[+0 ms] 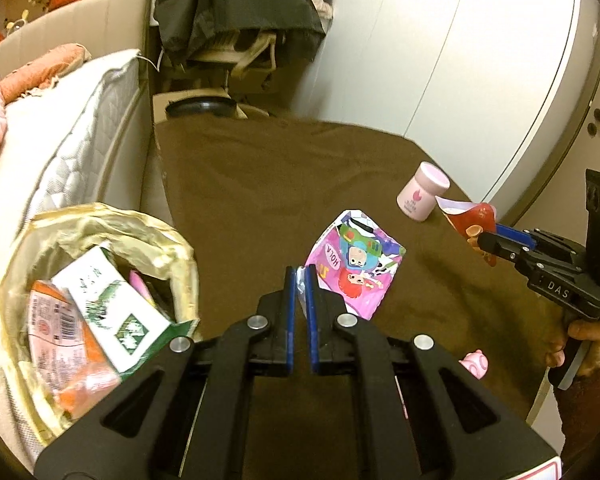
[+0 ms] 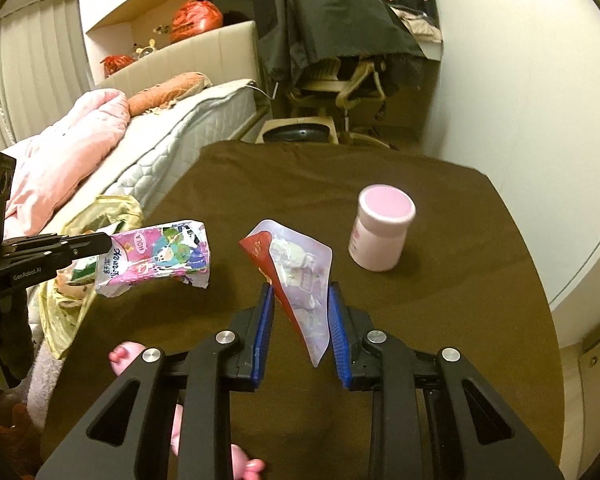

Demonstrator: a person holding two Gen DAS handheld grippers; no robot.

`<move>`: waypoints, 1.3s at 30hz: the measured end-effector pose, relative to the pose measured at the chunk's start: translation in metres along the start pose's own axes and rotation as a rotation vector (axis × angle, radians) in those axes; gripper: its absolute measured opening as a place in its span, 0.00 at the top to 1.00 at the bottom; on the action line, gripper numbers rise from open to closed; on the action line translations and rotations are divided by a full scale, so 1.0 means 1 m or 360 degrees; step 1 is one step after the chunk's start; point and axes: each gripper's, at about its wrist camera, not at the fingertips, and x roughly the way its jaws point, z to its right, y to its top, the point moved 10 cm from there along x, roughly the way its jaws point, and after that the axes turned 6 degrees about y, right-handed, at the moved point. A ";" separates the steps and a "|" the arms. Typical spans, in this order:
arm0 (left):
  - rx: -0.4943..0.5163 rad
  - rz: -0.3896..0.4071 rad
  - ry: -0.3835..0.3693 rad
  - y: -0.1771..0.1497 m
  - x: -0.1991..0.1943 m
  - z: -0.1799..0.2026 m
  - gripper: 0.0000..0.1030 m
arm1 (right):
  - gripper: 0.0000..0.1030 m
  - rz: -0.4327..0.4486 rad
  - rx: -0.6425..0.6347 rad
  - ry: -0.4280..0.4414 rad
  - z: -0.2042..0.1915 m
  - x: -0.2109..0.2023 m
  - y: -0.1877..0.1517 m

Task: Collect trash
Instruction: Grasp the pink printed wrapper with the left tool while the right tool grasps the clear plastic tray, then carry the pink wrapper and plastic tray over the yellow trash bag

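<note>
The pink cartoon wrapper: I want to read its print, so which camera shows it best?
The right wrist view: the pink cartoon wrapper hangs side-on from the left gripper, its whole printed face showing. In the left wrist view the wrapper is seen from behind the gripper's own fingers, which cover its pinched edge, and its print is upside down.

Ahead of the left fingers (image 1: 300, 276), bare brown cloth (image 1: 260, 184) is left unobstructed; 1 pink jar (image 2: 380, 228) stands right of the right fingers (image 2: 336, 320).

Brown tablecloth (image 2: 420, 280) matt, soft cloth; pink wrapper (image 2: 160, 256) glossy crinkled foil; pink bottle (image 2: 380, 236) smooth plastic; bin liner (image 1: 100, 224) thin shiny plastic.
</note>
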 end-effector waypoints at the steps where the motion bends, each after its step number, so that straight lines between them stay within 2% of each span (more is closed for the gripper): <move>1: -0.0003 0.0012 0.0005 0.001 -0.004 -0.002 0.95 | 0.75 0.0007 -0.0011 0.0006 -0.005 -0.002 0.002; 7: -0.0047 0.0117 0.0068 0.007 -0.043 -0.033 0.95 | 0.75 0.0043 -0.0115 0.0068 -0.050 -0.010 0.021; 14: -0.0170 0.0214 0.0235 0.008 -0.094 -0.107 0.95 | 0.75 0.0056 -0.0252 0.0186 -0.124 0.000 0.040; 20: -0.0285 0.0191 0.0357 -0.010 -0.115 -0.174 0.95 | 0.75 0.0004 -0.0344 0.0308 -0.190 0.027 0.043; 28: -0.0365 0.0074 0.0398 -0.045 -0.094 -0.215 0.95 | 0.75 -0.0176 -0.0383 0.0426 -0.245 0.090 0.037; 35: -0.0375 -0.0045 0.0397 -0.057 -0.054 -0.230 0.95 | 0.75 -0.0410 -0.0301 0.0449 -0.254 0.168 0.018; 39: -0.0357 -0.0125 0.0386 -0.064 -0.029 -0.233 0.95 | 0.75 -0.0459 -0.0314 0.0465 -0.258 0.187 0.010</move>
